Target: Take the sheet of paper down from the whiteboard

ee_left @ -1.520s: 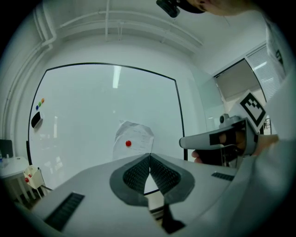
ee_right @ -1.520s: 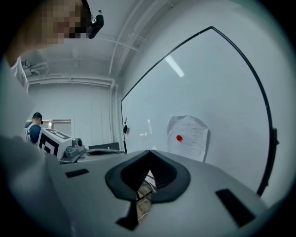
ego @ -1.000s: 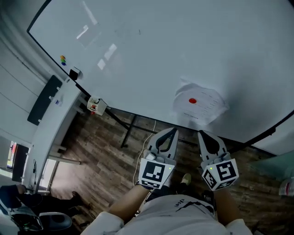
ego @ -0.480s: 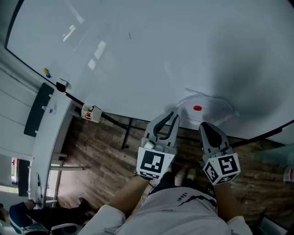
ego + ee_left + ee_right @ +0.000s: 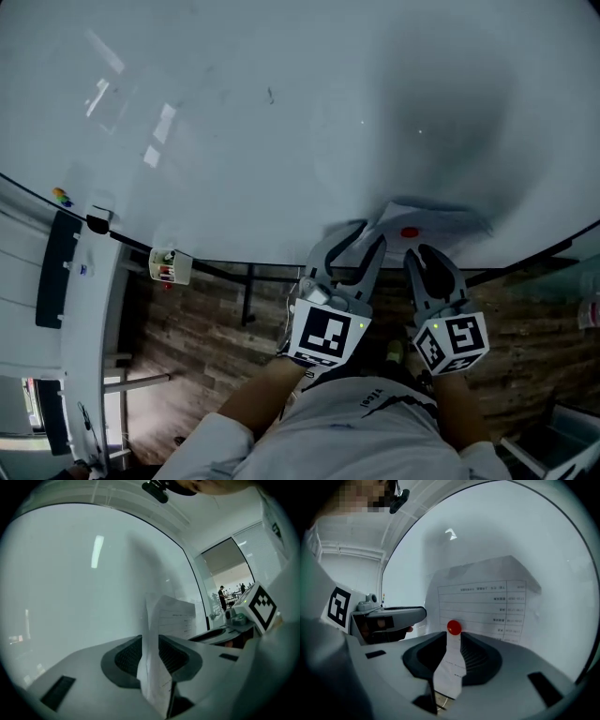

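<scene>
The sheet of paper [image 5: 439, 219] hangs low on the whiteboard [image 5: 281, 112], pinned by a red magnet [image 5: 410, 232]. My left gripper [image 5: 366, 242] is at the sheet's lower left; in the left gripper view it [image 5: 150, 656] is shut on the paper's edge [image 5: 154, 677], which stands folded away from the board. My right gripper [image 5: 433, 259] sits just below the magnet. In the right gripper view its jaws [image 5: 453, 651] are opening, with a loose flap of paper [image 5: 450, 670] between them and the magnet [image 5: 454, 627] straight ahead.
A small holder with markers [image 5: 169, 266], an eraser [image 5: 97, 223] and coloured magnets [image 5: 62, 196] sit along the board's lower left edge. The board's stand [image 5: 248, 292] rises from the wooden floor [image 5: 197, 337]. People stand far off behind glass [image 5: 222, 595].
Both grippers have moved up from below the board to the sheet's lower edge. The left one has taken hold of the paper, which now folds outward. The right jaws have parted.
</scene>
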Motion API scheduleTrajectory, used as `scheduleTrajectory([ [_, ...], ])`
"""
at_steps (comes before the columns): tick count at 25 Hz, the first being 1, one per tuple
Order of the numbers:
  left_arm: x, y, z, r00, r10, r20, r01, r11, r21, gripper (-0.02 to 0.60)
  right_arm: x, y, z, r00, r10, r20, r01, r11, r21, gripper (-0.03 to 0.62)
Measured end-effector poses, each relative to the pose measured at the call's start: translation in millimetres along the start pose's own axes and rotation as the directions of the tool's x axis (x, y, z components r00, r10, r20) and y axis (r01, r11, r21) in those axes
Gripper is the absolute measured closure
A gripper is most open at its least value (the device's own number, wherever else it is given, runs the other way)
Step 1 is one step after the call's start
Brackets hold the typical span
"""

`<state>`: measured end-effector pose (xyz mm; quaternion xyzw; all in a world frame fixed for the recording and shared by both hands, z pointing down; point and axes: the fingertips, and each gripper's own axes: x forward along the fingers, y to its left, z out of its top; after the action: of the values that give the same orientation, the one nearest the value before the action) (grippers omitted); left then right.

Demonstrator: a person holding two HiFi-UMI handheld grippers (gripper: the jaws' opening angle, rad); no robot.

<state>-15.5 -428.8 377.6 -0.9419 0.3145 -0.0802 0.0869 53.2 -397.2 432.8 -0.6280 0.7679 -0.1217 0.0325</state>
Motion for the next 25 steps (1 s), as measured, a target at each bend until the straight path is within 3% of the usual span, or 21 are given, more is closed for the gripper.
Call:
scheduleTrajectory([
  [12,13.3,-6.0,4.0,0.996,-0.083,-0.025,0.084,0.994,0.068,0.496,11.3,-1.8,3.9,0.992,-0.117,0.044,0.119,0.993,-0.026,0.503],
  [16,13.4,-1.8,3.8,0.997,-0.079,-0.024,0.081,0.992,0.094,0.563,15.3,-1.4,7.7,0.982,-0.174,0.077,0.177,0.984,-0.036,0.483],
  [25,11.3,-3.9,3.8,0.992,-0.125,-0.007,0.125,0.989,0.083,0.568,21.9,-3.2,11.3,0.951,-0.293,0.095,0.297,0.954,-0.039,0.461],
])
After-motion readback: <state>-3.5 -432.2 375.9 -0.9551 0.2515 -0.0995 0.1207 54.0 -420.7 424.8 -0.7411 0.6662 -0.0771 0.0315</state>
